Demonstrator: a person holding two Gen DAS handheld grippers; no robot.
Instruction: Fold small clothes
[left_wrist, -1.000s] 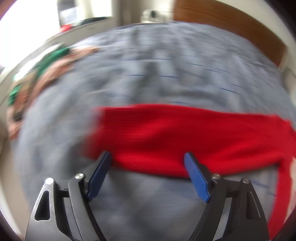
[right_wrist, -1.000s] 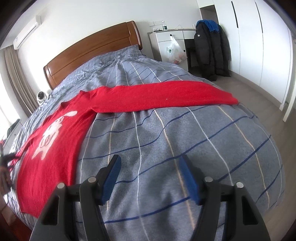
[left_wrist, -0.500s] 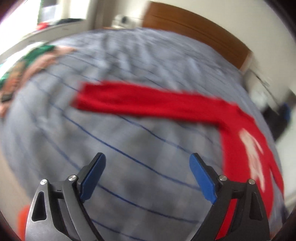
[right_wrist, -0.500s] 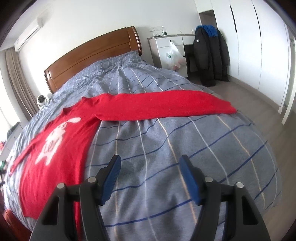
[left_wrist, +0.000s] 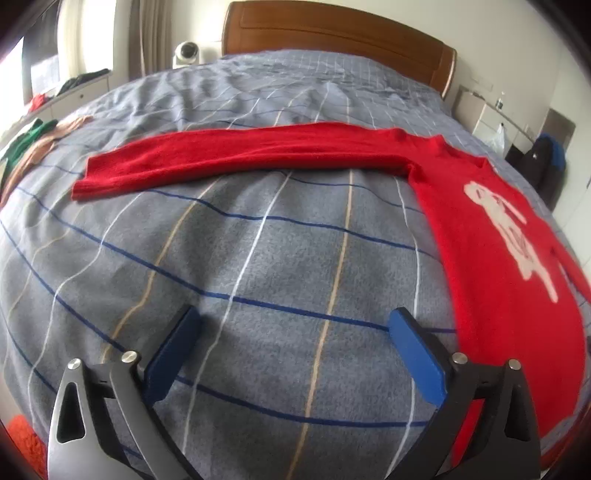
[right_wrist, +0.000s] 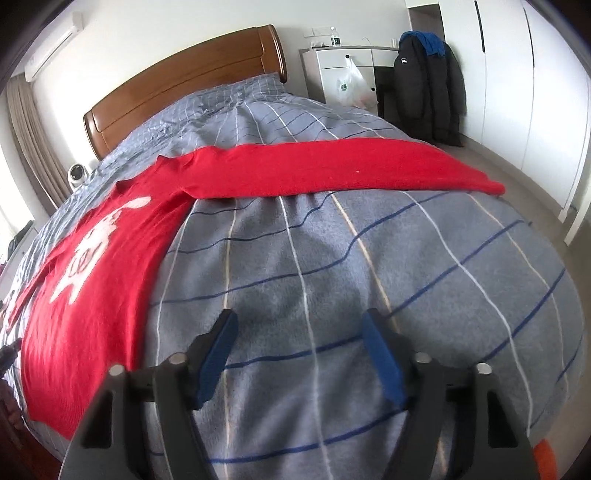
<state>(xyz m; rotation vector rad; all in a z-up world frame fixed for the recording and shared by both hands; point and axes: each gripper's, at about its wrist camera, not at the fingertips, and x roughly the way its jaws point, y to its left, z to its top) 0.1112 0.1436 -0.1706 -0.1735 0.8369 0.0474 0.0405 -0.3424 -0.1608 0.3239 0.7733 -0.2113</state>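
The left gripper (left_wrist: 293, 334) has its blue-padded jaws spread very wide and opening further, with nothing between them but bare bedcover; its fingertips hang just above the cloth, and whether they brush it cannot be told. The right gripper (right_wrist: 299, 334) is also apart and widening, somewhat narrower, empty, over bare cover as well. The red knitted long-sleeved sweater with a white cartoon figure on its chest (left_wrist: 491, 236) lies spread flat on the grey blanket with blue, white and tan check lines (left_wrist: 258, 258) that covers the bed. Its body runs lengthwise from the neck, toward the brown wooden headboard (left_wrist: 332, 29), down to the hem at the near edge of the bed. One sleeve (left_wrist: 229, 157) stretches straight out sideways across the bed, at right angles to the body, and the other sleeve (right_wrist: 332, 170) does the same on the opposite side, its cuff reaching the blanket's edge. Each gripper sits beside the sweater's body, near the hem, below its sleeve.
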